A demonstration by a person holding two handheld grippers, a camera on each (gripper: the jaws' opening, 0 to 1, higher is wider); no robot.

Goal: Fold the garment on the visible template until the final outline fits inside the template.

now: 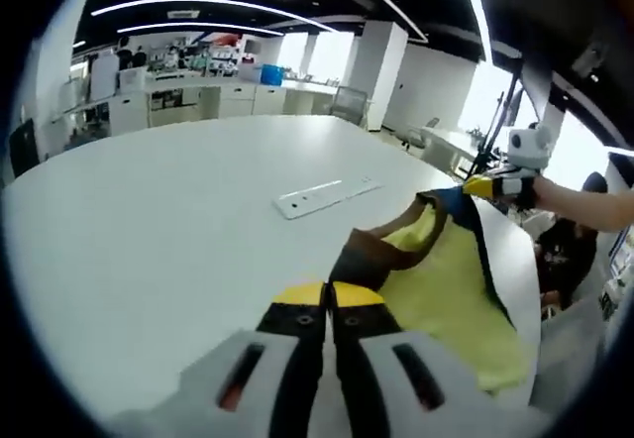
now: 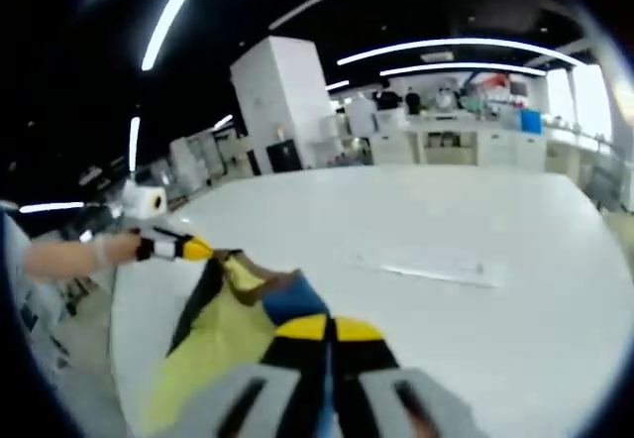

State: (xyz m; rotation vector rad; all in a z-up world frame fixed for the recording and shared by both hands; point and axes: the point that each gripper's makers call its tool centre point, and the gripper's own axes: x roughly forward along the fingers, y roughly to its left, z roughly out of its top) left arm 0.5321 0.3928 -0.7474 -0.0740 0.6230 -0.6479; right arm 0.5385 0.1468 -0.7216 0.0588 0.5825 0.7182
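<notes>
Both the left gripper (image 1: 328,297) and the right gripper (image 2: 328,330) have their jaws pinched shut on the yellow garment (image 1: 443,294), which hangs stretched between them above the desk (image 1: 168,220). Ahead of the jaws lies the flat template (image 1: 325,196). Keep the cloth taut and level while lowering it there.

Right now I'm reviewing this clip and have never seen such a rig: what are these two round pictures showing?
A person holds a two-jaw gripper in each hand; a fisheye camera rides on each. In the left gripper view, the left gripper is shut on a yellow garment with dark trim. The right gripper grips its other edge in the right gripper view. The garment hangs stretched between them over a white table, where a pale flat strip lies.
</notes>
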